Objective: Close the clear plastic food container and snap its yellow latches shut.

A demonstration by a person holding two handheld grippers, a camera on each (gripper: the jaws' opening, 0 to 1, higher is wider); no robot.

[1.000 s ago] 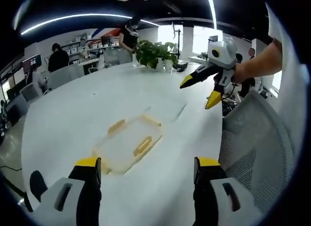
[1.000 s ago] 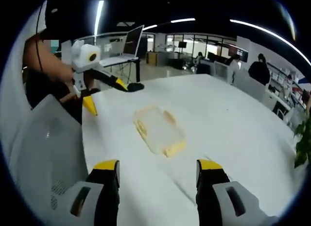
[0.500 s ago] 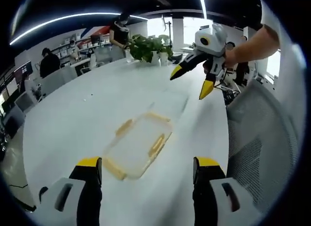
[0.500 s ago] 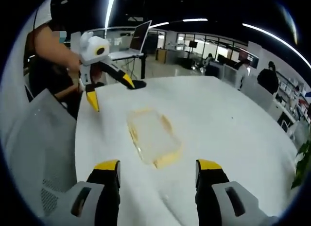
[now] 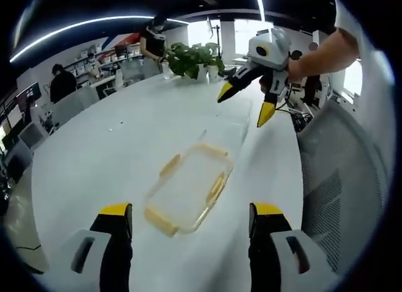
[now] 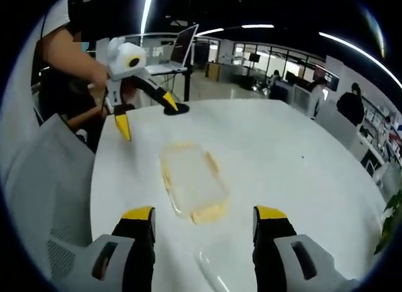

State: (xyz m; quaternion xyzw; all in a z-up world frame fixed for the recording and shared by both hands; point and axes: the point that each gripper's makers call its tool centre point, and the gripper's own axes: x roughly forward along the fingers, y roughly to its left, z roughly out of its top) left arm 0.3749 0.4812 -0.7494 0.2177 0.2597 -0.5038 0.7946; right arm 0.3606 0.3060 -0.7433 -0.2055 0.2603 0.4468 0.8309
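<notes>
A clear plastic container [image 5: 187, 190] with yellow latches [image 5: 217, 186] lies on the white table [image 5: 107, 147], just ahead of my left gripper [image 5: 191, 213], whose jaws stand open and hold nothing. Beyond the container lies a faint clear lid [image 5: 224, 132]. My right gripper [image 5: 245, 103] hovers open above the table's far side, held by a hand. In the right gripper view the same container [image 6: 188, 179] sits ahead of my open right gripper [image 6: 204, 215], with the lid's clear edge [image 6: 210, 274] low between the jaws. My left gripper [image 6: 146, 114] hangs open past the container.
A grey mesh chair [image 5: 342, 179] stands at the table's edge beside the person. Potted plants [image 5: 195, 58] sit at the far end. A laptop [image 6: 179, 50] on a stand and a small black object [image 6: 178, 108] are near the opposite edge. People and desks fill the background.
Both views have drawn closer to the container, which now looks larger and nearer the jaws. The container itself has not moved. Both grippers stay open.
</notes>
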